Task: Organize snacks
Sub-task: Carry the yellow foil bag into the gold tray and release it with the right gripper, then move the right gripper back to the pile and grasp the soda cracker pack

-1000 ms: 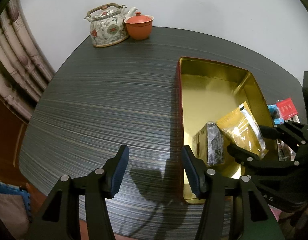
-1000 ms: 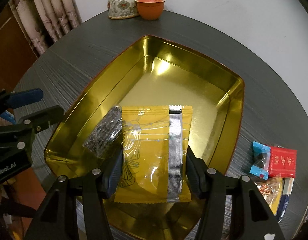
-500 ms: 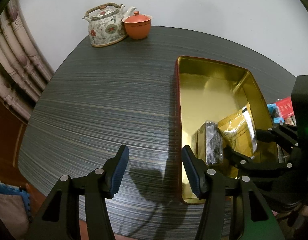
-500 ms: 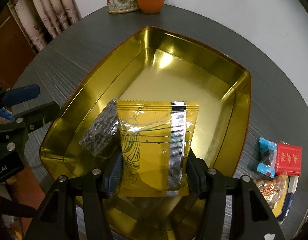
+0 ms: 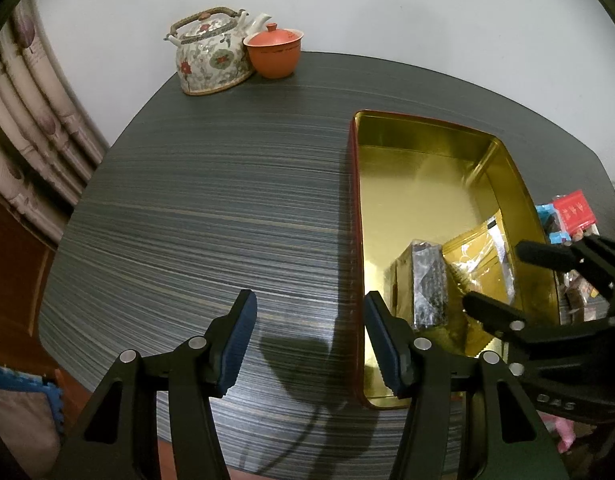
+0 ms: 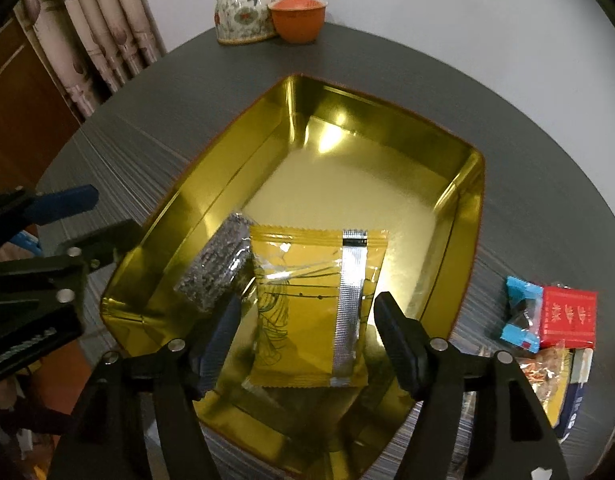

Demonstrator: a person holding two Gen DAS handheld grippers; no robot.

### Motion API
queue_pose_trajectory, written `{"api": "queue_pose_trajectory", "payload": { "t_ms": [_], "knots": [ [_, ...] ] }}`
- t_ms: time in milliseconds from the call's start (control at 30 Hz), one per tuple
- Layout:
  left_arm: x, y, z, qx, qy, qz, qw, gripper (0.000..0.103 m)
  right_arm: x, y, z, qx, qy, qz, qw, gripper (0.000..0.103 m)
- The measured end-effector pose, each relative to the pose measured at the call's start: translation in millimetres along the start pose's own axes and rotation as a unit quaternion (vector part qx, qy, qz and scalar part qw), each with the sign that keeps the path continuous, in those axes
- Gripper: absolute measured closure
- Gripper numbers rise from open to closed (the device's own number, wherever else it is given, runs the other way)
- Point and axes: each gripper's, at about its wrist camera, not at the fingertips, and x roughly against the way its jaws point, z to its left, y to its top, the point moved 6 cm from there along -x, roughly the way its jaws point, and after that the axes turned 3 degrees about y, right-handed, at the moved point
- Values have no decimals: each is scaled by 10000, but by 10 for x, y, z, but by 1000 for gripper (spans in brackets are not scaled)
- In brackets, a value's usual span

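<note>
Two packets sit side by side at the near end of the gold tin (image 6: 463,216): a yellow snack packet (image 6: 311,304) and a dark foil packet (image 6: 213,266) leaning beside it, apparently packed close to leave room for more. Around the yellow packet the right gripper (image 6: 303,328) stands with fingers spread, seemingly clear of its sides. Over bare worktop (image 5: 211,208), the left gripper (image 5: 309,336) hangs wide apart, holding nothing. More snacks (image 6: 555,320) wait outside the tin.
</note>
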Motion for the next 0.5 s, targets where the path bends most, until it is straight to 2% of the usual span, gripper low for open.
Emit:
{"api": "queue_pose_trajectory", "payload": {
  "t_ms": [267,500],
  "knots": [
    [25,6,-12,-78,40,-60,9999,46,331,-2,-134,-113,35,-341,9993,32],
    [39,2,-50,-129,75,-84,9999,46,602,-212,-706,-405,-395,-523,9970,31]
  ]
}}
